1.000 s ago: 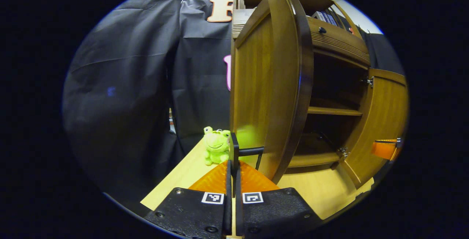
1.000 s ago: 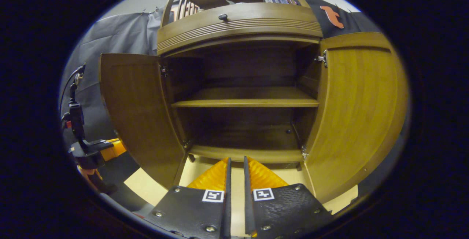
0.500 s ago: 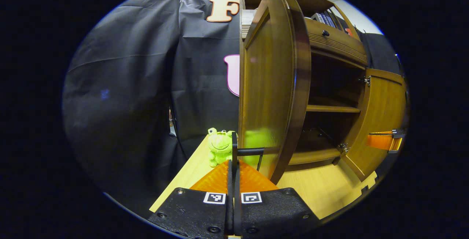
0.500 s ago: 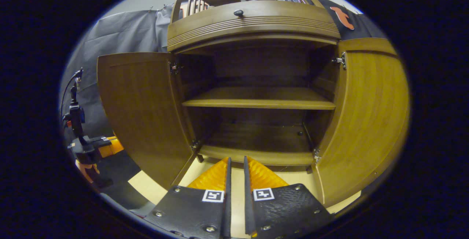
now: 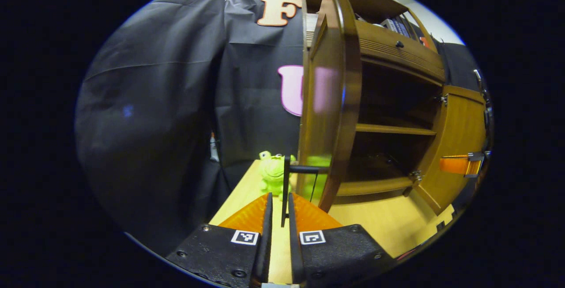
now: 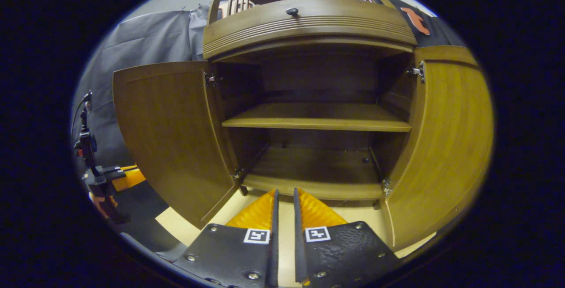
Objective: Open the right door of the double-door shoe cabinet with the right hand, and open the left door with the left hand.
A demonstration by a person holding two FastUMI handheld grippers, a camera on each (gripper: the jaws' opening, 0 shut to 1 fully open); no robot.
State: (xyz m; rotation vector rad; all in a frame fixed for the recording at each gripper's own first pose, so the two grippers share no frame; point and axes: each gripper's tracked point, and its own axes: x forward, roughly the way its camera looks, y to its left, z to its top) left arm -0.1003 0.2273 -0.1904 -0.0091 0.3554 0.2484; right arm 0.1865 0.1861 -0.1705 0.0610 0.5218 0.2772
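The wooden shoe cabinet (image 6: 309,23) stands with both doors swung wide. In the right gripper view its left door (image 6: 167,124) and right door (image 6: 446,138) flank two bare shelves (image 6: 315,122). My right gripper (image 6: 284,193) hovers in front of the lower shelf, fingers a narrow gap apart with nothing between them. The left gripper view meets the left door (image 5: 329,115) nearly edge-on. That door's thin black handle (image 5: 285,177) stands in the slit of my left gripper (image 5: 279,197), whose fingers are parted and off the bar. The right gripper (image 5: 457,164) shows orange by the right door (image 5: 459,138).
A green plush frog (image 5: 271,173) sits on the light wooden table (image 5: 379,221) just behind the left door's handle. A drawer with a dark knob (image 6: 291,11) runs above the doors. The left gripper (image 6: 110,180) and its cable show beyond the left door.
The left door swung further open, now nearly edge-on in the left gripper view. My left gripper's fingers, pinched on the handle before, have parted. The right gripper drifted slightly.
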